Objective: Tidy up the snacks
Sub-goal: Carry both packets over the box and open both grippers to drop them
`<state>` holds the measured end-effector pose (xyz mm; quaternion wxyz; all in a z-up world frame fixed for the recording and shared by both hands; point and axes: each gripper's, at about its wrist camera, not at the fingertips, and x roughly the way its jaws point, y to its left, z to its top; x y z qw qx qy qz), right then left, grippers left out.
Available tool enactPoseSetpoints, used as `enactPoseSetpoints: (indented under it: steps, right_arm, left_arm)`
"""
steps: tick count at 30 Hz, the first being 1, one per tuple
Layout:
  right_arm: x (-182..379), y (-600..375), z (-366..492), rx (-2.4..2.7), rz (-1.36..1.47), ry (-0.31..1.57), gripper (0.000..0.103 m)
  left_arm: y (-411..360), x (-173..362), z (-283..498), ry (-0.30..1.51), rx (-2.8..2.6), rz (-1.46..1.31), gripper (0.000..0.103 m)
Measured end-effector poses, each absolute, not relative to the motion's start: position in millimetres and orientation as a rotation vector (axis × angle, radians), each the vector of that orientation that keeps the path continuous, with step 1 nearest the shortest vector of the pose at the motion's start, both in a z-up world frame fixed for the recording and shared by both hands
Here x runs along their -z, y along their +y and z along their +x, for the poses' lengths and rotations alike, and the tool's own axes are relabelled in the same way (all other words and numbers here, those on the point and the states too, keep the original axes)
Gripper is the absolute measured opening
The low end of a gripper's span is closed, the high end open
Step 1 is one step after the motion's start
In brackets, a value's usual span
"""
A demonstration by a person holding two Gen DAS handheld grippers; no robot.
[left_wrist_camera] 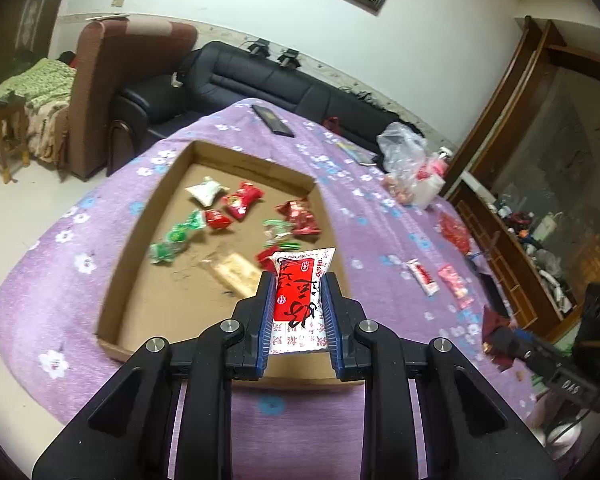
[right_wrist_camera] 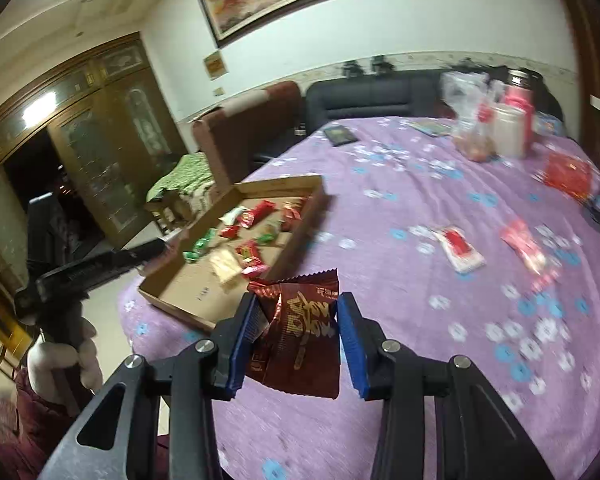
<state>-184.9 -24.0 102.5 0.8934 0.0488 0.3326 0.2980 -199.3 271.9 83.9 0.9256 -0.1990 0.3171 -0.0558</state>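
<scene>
The left gripper clamps a white packet lengthwise, directly over the box's near edge. The right gripper pinches a maroon packet, right of the box.

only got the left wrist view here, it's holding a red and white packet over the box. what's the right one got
Observer: The right gripper is shut on a dark red snack packet.
Operator: is it over the box too
Observer: No, it hangs over the purple tablecloth, with the cardboard box ahead to its left.
Operator: packet flat or crumpled
Observer: Crumpled along its left side, against the left finger's blue pad.
</scene>
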Motion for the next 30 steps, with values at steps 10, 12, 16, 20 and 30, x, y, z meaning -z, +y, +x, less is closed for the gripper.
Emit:
enactPoseSetpoints:
  steps: [10,12,16,20,30]
  right_arm:
    - [-89.1,57.9,-155.9,-0.749,-0.017,0.738,0.044]
    - [-83.1,73.8,-152.3,-0.768,-0.031,0.753,0.044]
    - [-73.2,101.3,-141.7,-0.794,-0.056,0.779,0.044]
    - [-61.1,120.9,-131.2,-0.803,-0.077,0.801,0.044]
    - [-48.8,122.5,-126.6,-0.814,-0.033,0.811,0.048]
  left_arm:
    - [290.1,-56.9,-172.0,0.719,0.045,-0.408,0.023]
    - [291.1,-51.9,-168.1,0.735,0.024,-0.394,0.023]
    - [296.1,-47.6,-165.2,0.743,0.001,-0.389,0.023]
    - [303.4,-50.5,-168.2,0.729,-0.017,-0.402,0.023]
    - [301.2,-56.9,-170.6,0.757,-0.024,-0.408,0.023]
